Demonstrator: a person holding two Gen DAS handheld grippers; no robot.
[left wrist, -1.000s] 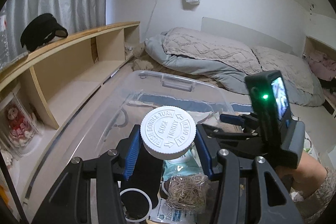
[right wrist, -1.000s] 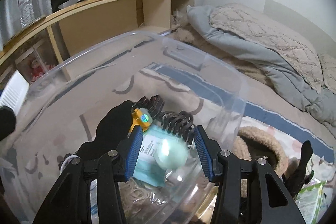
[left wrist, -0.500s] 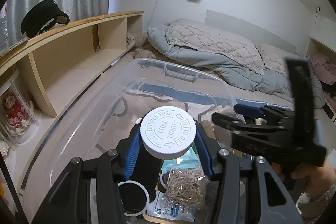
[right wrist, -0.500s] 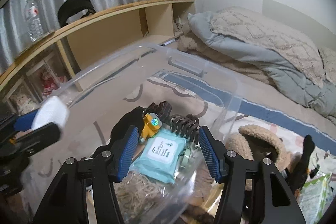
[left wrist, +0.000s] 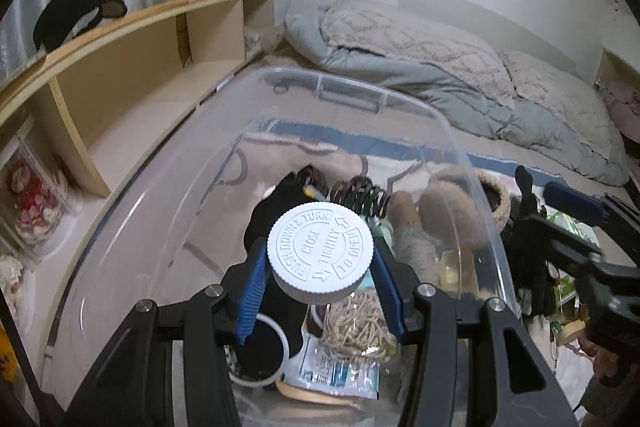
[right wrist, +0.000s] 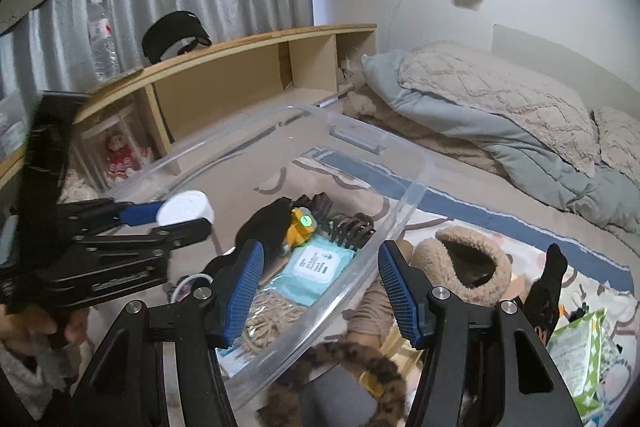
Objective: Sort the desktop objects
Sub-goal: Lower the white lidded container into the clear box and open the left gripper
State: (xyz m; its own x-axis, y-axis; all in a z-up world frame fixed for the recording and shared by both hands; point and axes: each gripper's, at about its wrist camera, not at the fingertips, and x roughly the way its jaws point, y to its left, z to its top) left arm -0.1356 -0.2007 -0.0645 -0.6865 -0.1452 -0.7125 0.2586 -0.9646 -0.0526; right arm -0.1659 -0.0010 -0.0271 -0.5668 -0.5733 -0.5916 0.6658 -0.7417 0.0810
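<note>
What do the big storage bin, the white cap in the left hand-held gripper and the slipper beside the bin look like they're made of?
Storage bin: clear, glossy plastic; the contents and rug show through its walls. White cap, clamped in the left hand-held gripper: matte moulded plastic, with raised lettering and a ribbed edge. Slipper: tan fleecy fabric, probably synthetic sherpa, judging by its nubby pile.

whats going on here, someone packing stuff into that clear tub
Yes. A person holds a gripper in each hand over a clear plastic bin on the bed. The left gripper is shut on a bottle with a white cap, above the bin. The right gripper is empty, its jaws apart over the bin's near rim. Wipes, hair claws and rubber bands already lie inside.
</note>
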